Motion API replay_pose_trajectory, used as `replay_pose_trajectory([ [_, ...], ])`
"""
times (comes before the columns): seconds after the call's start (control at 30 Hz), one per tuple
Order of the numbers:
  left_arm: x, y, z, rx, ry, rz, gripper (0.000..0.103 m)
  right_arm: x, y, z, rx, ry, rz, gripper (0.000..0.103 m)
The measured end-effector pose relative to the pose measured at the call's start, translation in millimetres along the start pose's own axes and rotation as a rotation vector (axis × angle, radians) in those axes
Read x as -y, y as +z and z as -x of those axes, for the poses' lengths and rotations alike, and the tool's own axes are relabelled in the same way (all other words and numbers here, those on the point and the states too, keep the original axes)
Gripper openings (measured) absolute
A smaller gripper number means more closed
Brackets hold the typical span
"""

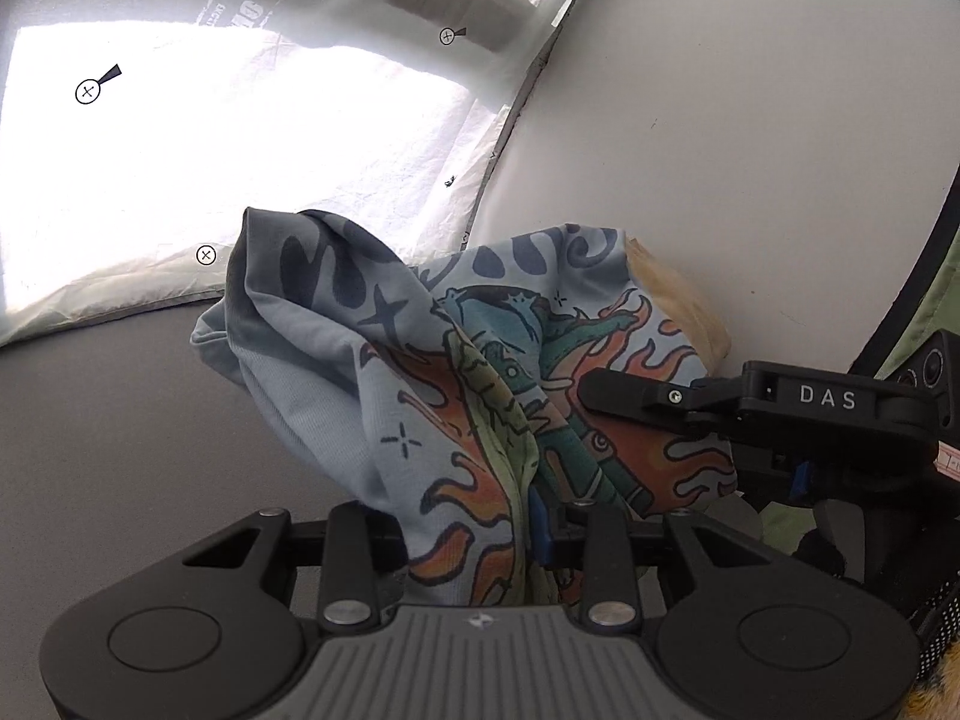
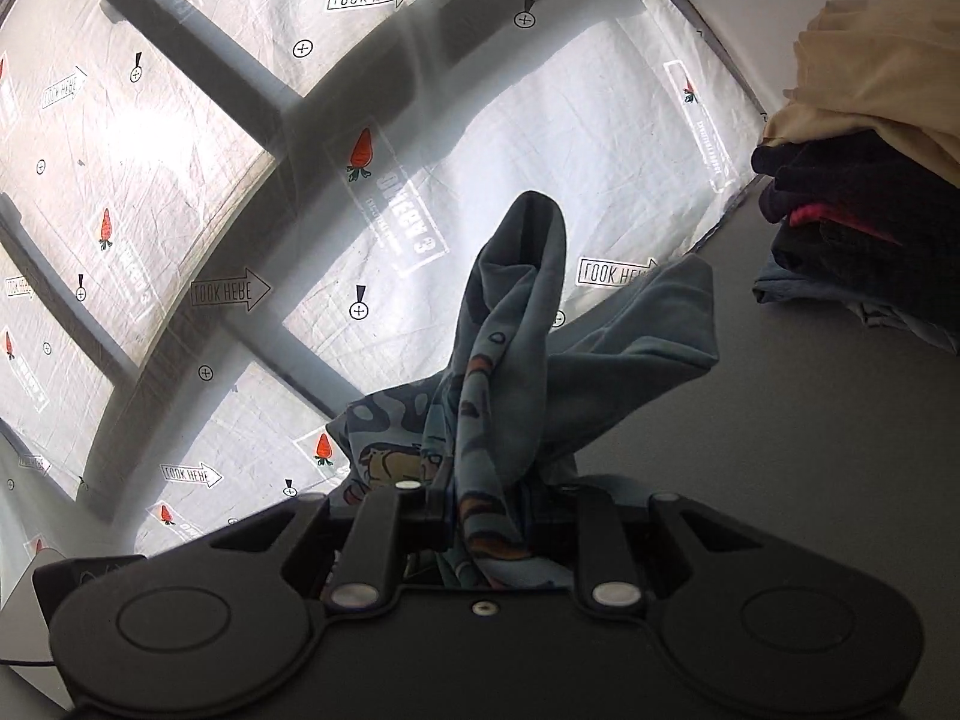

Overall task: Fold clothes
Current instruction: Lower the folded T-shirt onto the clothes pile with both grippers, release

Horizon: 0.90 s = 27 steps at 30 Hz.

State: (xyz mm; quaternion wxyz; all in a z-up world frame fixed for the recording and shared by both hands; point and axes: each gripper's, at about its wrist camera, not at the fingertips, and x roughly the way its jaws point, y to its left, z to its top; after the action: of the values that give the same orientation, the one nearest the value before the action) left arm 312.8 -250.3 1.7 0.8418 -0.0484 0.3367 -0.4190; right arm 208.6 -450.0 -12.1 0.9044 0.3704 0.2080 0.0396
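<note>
While both tools pinch it, the shirt (image 1: 456, 372) hangs bunched between left tool (image 1: 474, 534) and right tool (image 2: 480, 516), above the table (image 1: 120, 420).

The left gripper (image 1: 480, 516) is matte black with a grey ribbed plate at its middle that bears a small emblem. Two round black discs flank the plate, and two bars run forward from silver rivets, with smaller studs at the outer arms. A blue pad (image 1: 538, 525) lines one finger. The right gripper (image 2: 489, 510) has the same discs, bars and rivets, but a plain black middle with one small screw. Seen side-on, it carries white letters "DAS" (image 1: 828, 398) and a silver screw.
</note>
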Motion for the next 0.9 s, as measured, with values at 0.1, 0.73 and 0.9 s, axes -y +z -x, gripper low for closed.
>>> replay_pose_trajectory([
  [0.1, 11, 2, -5, 0.012, -0.004, -0.004, 0.035, 27, 31, 11, 0.011, 0.004, -0.005, 0.021],
  [0.73, 136, 135, -146, 0.133, -0.158, -0.200, 0.035, 172, 225, 83, 0.355, 0.033, -0.093, 0.021],
  [0.9, 139, 165, -230, 0.050, -0.084, -0.237, 0.040, 202, 235, 74, 0.411, -0.161, -0.196, 0.021],
])
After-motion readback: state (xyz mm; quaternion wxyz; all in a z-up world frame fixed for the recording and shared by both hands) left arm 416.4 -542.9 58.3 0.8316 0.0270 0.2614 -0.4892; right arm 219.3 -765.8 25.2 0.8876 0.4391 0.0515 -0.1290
